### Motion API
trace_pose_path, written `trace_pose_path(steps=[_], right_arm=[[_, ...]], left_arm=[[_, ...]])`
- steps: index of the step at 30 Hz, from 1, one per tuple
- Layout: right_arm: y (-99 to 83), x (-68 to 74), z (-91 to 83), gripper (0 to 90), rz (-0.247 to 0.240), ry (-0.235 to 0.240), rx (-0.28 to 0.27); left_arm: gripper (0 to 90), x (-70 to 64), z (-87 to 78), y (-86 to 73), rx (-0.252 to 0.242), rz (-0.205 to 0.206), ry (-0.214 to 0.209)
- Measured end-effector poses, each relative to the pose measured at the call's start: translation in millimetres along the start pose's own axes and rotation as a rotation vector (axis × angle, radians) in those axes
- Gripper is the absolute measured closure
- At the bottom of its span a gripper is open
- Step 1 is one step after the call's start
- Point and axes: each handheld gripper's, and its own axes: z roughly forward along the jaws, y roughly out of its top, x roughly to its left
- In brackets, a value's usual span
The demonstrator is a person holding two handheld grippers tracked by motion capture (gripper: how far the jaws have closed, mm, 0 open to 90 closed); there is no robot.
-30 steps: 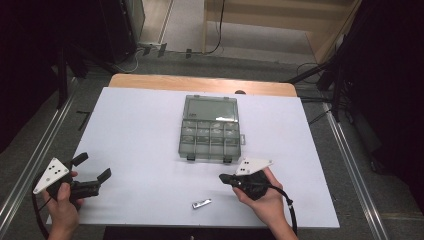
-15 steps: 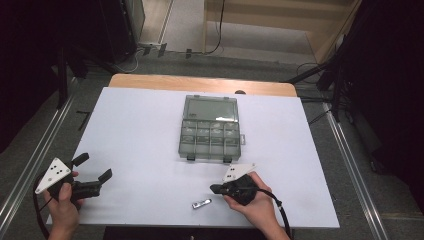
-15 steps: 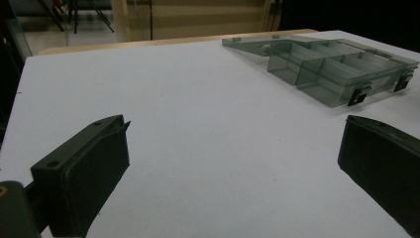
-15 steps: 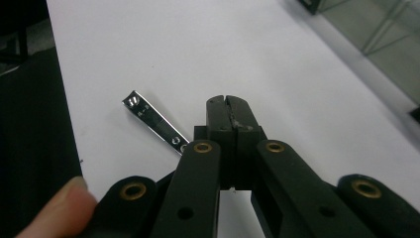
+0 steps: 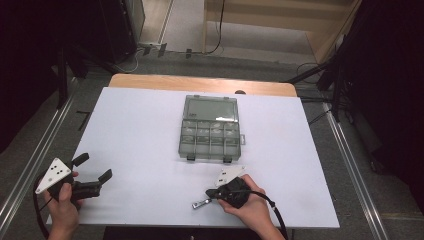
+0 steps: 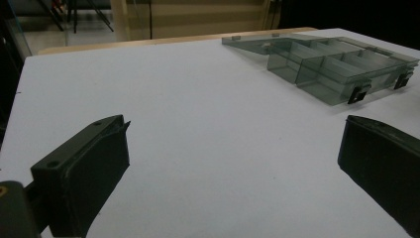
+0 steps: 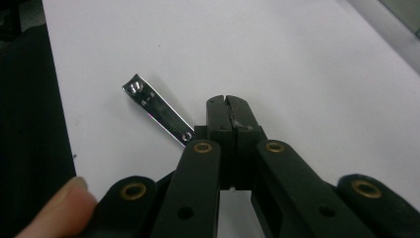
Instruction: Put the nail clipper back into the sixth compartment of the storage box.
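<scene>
My right gripper (image 7: 229, 106) has its 2 jaws pressed together with nothing between them, tips just beside the near end of the nail clipper (image 7: 157, 110). The clipper lies flat on the white table (image 5: 140, 125), near the front edge, at the left of my right gripper (image 5: 212, 192) in the high view and well apart from the box (image 5: 210, 131). My left gripper (image 6: 233, 163) is spread wide, holding nothing, resting near the table's front left corner (image 5: 92, 170).

Step in hand, as I judge it: grab the clipper, likely for the open box, lid laid back, compartments facing up.

How to do it well:
- Jaws are closed and off to 1 side of the clipper, so I need to open them before moving in, or I'll just shove it.
- Clipper is thin, flat and shiny, so it will likely slide. Straddle it across its narrow width, 1 jaw on each long edge, tips down to the table.
- Grip near the middle, not the end, so it doesn't swing.
- Close slowly; it sits near the table edge, so a push toward me could knock it off.
- Left gripper can stay clear, or steady the box later.
</scene>
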Motion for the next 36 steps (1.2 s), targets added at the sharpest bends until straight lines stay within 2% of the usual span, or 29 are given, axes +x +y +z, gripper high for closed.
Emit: trace_pose_path(steps=[17,36], right_arm=[[-4.7,2.7,-1.7,90.0,-0.002,0.026,0.011],[-3.5,16.8,-1.4,90.0,-0.032,0.052,0.045]], left_arm=[[0.0,0.0,-0.3,0.1,0.001,0.002,0.000],[0.0,0.0,-0.6,0.2,0.000,0.007,0.005]])
